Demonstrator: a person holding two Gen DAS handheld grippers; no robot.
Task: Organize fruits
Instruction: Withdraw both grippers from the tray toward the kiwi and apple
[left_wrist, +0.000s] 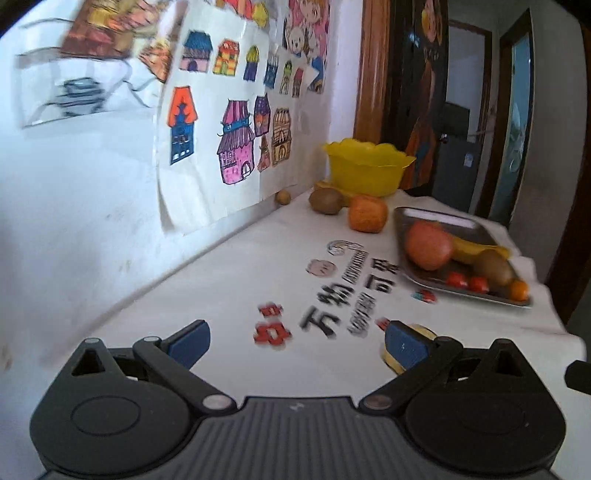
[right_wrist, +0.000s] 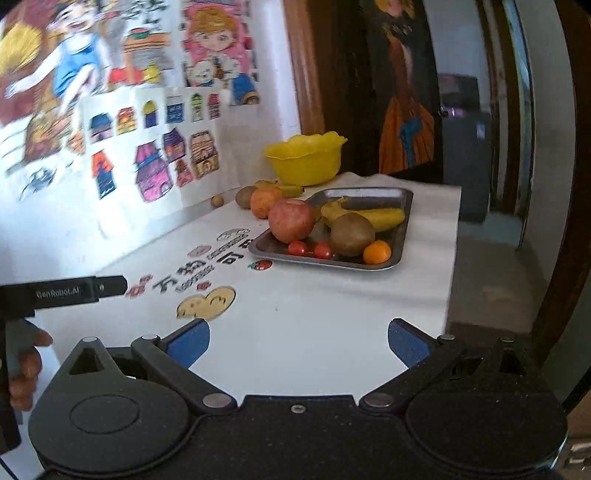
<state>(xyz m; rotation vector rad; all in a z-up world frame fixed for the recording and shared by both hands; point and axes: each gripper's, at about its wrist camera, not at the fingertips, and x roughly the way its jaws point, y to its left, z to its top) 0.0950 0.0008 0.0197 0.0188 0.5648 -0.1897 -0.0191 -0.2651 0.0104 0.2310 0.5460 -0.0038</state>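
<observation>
Fruit sits ahead of both claws on the white cloth (right_wrist: 332, 314). Left claw (left_wrist: 295, 343) spread wide, empty, low over cloth. Right claw (right_wrist: 299, 343) also spread, empty. Tray (right_wrist: 400, 236) ahead of right claw, ahead-right of left: apple (right_wrist: 291, 220), banana (right_wrist: 380, 218), kiwi (right_wrist: 351, 234), two tomatoes (right_wrist: 309, 249), small orange (right_wrist: 376, 252) inside. Beyond tray, loose on cloth: orange (left_wrist: 368, 213), second kiwi (left_wrist: 325, 200), small brown fruit (left_wrist: 283, 196) by the wall. Yellow bowl (left_wrist: 367, 170) farthest back.

Left gripper (left_wrist: 297, 341), right gripper (right_wrist: 298, 341): black ribbed bodies, blue finger pads (left_wrist: 190, 341), silver pivot screws, "GenRobot.AI" marking.
</observation>
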